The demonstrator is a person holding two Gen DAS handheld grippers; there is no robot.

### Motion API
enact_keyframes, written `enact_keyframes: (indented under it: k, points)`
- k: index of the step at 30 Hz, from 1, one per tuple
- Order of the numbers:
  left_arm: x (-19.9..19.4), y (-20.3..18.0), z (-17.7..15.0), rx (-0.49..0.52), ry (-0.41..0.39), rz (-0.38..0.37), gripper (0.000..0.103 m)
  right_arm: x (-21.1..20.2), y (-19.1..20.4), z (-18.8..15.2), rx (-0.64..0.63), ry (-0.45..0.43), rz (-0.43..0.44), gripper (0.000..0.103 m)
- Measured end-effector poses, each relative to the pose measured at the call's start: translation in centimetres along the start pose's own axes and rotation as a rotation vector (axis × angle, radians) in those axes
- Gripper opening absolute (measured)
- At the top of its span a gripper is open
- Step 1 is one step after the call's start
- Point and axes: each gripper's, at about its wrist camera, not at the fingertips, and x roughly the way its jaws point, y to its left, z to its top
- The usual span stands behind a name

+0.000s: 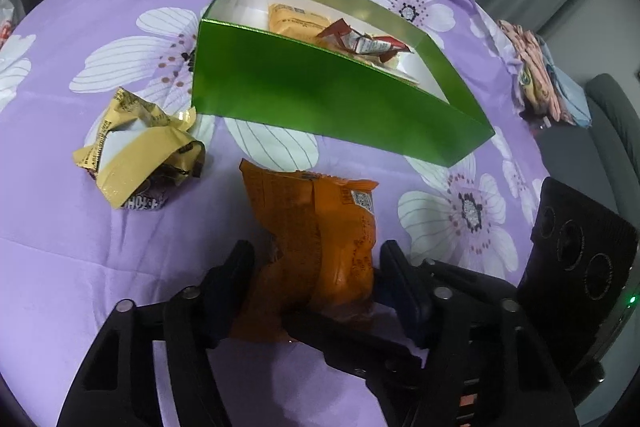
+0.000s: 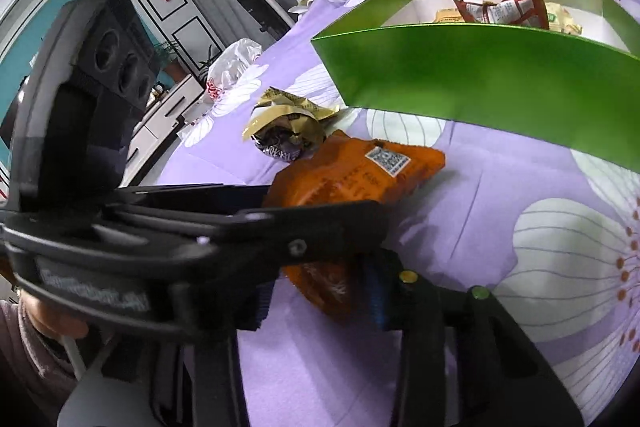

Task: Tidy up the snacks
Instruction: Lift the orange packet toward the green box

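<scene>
An orange snack packet (image 1: 316, 239) lies on the purple flowered cloth between the fingers of my left gripper (image 1: 316, 267), which is closed against its near end. A green open box (image 1: 320, 91) behind it holds a yellow packet (image 1: 292, 21) and red wrappers (image 1: 360, 41). A crumpled gold wrapper snack (image 1: 136, 151) lies left of the orange packet. In the right wrist view the orange packet (image 2: 352, 175) lies under the left gripper's black body (image 2: 240, 231). My right gripper (image 2: 324, 303) has its fingers on either side of the packet's near end; its grip is unclear.
The green box (image 2: 480, 75) stands at the upper right in the right wrist view, the gold wrapper snack (image 2: 288, 127) to its left. A folded cloth pile (image 1: 544, 75) sits at the cloth's right edge. A white plastic bag (image 2: 232, 67) lies at the far left edge.
</scene>
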Motion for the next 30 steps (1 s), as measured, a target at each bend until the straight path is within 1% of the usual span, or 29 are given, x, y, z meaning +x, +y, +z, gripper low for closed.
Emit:
enact_keyframes:
  k: [1, 5, 9, 13, 19, 24, 27, 30]
  points:
    - [0.1, 0.0, -0.1, 0.001, 0.002, 0.004, 0.060, 0.0, 0.0, 0.0, -0.003, -0.001, 0.000, 0.038]
    - [0.1, -0.3, -0.3, 0.006, 0.004, -0.006, 0.059, -0.4, 0.3, -0.3, -0.016, -0.014, 0.004, 0.034]
    - [-0.2, -0.9, -0.3, -0.001, 0.011, -0.030, 0.059, -1.4, 0.7, -0.5, -0.036, -0.036, -0.011, 0.033]
    - [-1.3, -2.2, -0.3, 0.033, -0.014, -0.028, 0.059, -2.7, 1.1, -0.4, -0.046, -0.066, -0.011, 0.033]
    - [-3.2, -4.1, 0.4, 0.087, -0.056, -0.025, 0.059, -5.2, 1.7, 0.3, -0.061, -0.141, -0.023, 0.033]
    - [-3.7, -6.3, 1.7, 0.139, -0.073, -0.021, 0.059, -7.0, 1.3, 1.0, -0.057, -0.190, -0.036, 0.033]
    - [-3.6, -7.5, 3.0, 0.163, -0.063, -0.044, 0.059, -8.3, 0.6, 1.8, -0.053, -0.218, -0.055, 0.033]
    - [-3.6, -9.3, 4.3, 0.207, -0.087, -0.043, 0.059, -9.6, -0.1, 2.8, -0.049, -0.255, -0.078, 0.033]
